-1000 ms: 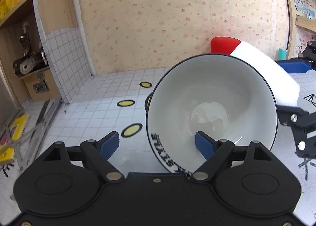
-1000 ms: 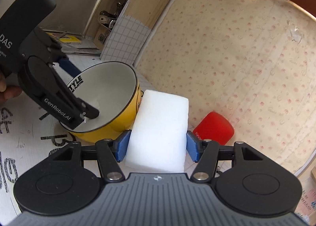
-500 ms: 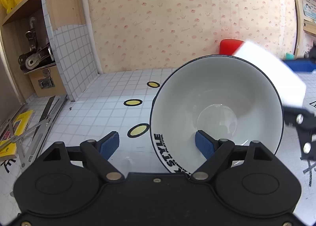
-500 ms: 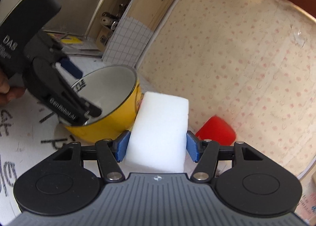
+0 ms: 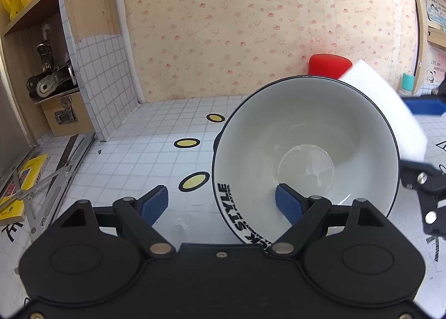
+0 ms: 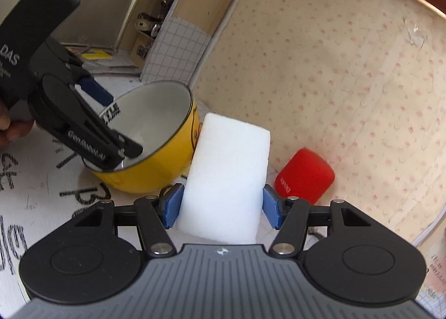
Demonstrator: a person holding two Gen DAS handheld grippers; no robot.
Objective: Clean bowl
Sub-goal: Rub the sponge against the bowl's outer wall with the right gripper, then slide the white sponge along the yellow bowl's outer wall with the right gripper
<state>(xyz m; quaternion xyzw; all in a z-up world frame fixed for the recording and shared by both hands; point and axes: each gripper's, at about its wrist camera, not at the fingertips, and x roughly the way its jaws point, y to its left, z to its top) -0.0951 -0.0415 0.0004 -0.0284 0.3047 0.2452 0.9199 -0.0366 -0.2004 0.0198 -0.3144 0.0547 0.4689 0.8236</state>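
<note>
**A:** What am I holding on the left?

**B:** I'm steering the left hand-held gripper (image 5: 221,203), and its jaws are standing wide apart. One blue pad is sitting inside the bowl (image 5: 303,157) near its floor; the other pad is hanging outside it, over the tiled bench (image 5: 156,157). Whether the inner pad is touching the wall, I cannot tell.

**A:** And the bowl itself?

**B:** It's tilting, its mouth facing the left camera — white inside, yellow outside, a dark rim, the word "STYLE" printed along the inner edge. From the right wrist view the bowl (image 6: 156,151) is leaning with its base towards the sponge. It's looking lifted off the bench, though its underside is hidden.

**A:** The right side?

**B:** I'm gripping a white sponge block (image 6: 228,185) in the right hand-held gripper (image 6: 221,209) — both pads are pressing its sides. The sponge (image 5: 390,112) is sitting just beside the bowl's outer wall, past its far rim; contact is unclear.

**A:** Anything else near?

**B:** A red rounded object (image 6: 305,175) is lying on the bench by the patterned wall, behind the sponge.
</note>
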